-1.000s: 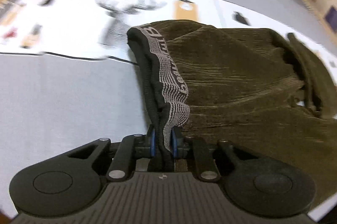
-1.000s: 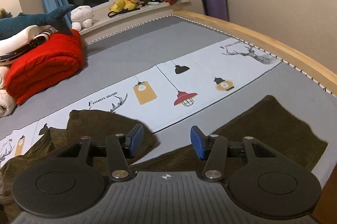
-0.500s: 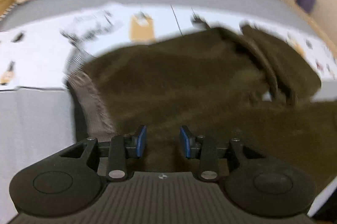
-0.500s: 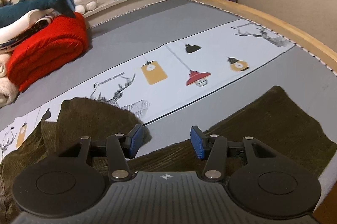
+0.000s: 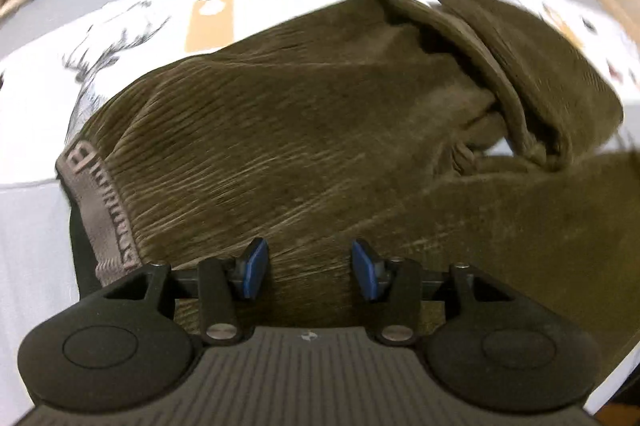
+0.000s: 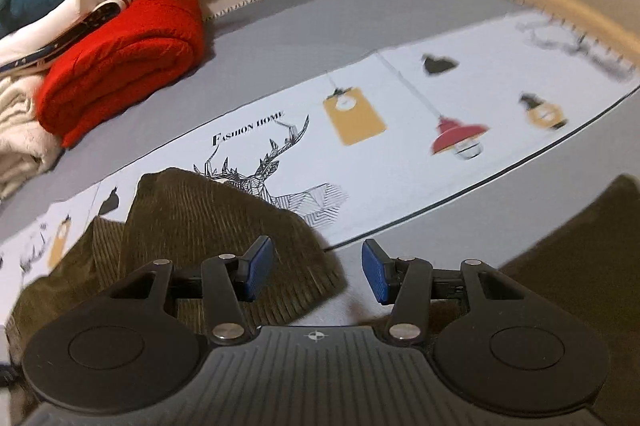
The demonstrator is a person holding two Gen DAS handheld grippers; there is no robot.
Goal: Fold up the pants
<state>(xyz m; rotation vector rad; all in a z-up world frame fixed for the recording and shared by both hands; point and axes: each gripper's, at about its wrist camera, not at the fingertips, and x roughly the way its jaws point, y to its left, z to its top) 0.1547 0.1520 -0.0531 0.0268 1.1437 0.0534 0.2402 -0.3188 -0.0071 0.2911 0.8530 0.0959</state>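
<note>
While my left claw (image 5: 306, 268) hangs over the dark olive corduroy pants (image 5: 312, 129), its jaws have just been opening and now stand apart, with nothing pinched between the 2 blue pads (image 5: 253, 268); the ribbed cloth only lies beneath them. The pants sprawl across the grey bed cover (image 5: 28, 250) and onto the white printed strip (image 5: 120, 37), with their grey lettered waistband (image 5: 98, 209) off to the left of my left claw and 1 leg folded back in a thick flap (image 5: 532, 65) at the upper right. My right claw (image 6: 316, 272) is released too, jaws apart, holding nothing; bare grey cover shows between its pads. In its view a hump of the pants (image 6: 208, 222) lies behind the left finger, overlapping the deer print (image 6: 256, 165), and another part of the pants (image 6: 580, 246) spreads at the lower right. A folded red blanket (image 6: 124, 61) sits well apart at the far left of the bed, beside cream bedding (image 6: 16, 129).
</note>
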